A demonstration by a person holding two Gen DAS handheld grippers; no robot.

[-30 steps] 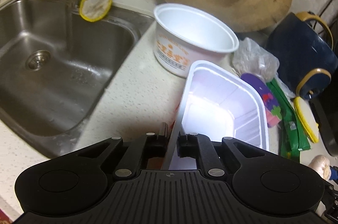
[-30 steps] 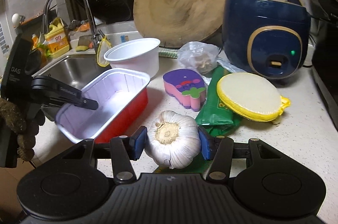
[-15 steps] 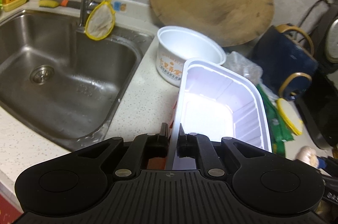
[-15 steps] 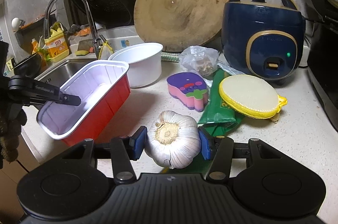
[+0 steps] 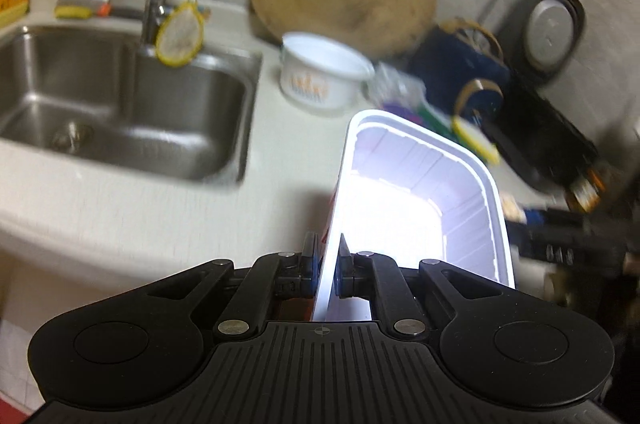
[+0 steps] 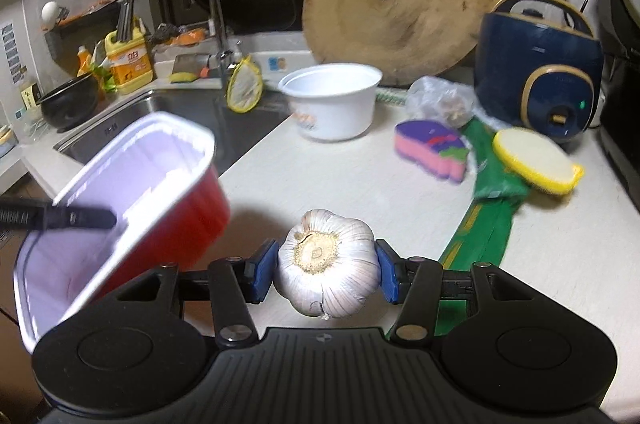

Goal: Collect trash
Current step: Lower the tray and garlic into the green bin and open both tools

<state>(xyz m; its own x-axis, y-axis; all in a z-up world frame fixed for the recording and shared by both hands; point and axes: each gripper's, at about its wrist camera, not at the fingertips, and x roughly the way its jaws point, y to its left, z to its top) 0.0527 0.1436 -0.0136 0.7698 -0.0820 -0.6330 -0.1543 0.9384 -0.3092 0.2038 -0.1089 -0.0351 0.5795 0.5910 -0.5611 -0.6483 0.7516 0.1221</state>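
Left tool (image 5: 325, 266): clamped on the rim of a red tray (image 6: 120, 191) with a white inside, held tilted, clear of the tabletop (image 6: 328, 179).
Right tool (image 6: 326, 274): blue pads pressed on a garlic bulb (image 6: 328, 264), root end facing the camera.
Tray position: left of the garlic, near the tabletop edge, before the sink (image 5: 120, 111).
Behind: white bowl (image 6: 332, 99), purple sponge (image 6: 432, 147), green wrapper (image 6: 492, 183), blue rice cooker (image 6: 540, 71), round wooden board (image 6: 396, 11).

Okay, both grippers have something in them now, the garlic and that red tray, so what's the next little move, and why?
Probably bring the garlic bulb over the open red tray and let it go there. The right gripper is clamped on the bulb, and the left gripper pinches the tray's rim, holding it tilted above the counter just left of the bulb. The tray looks empty.
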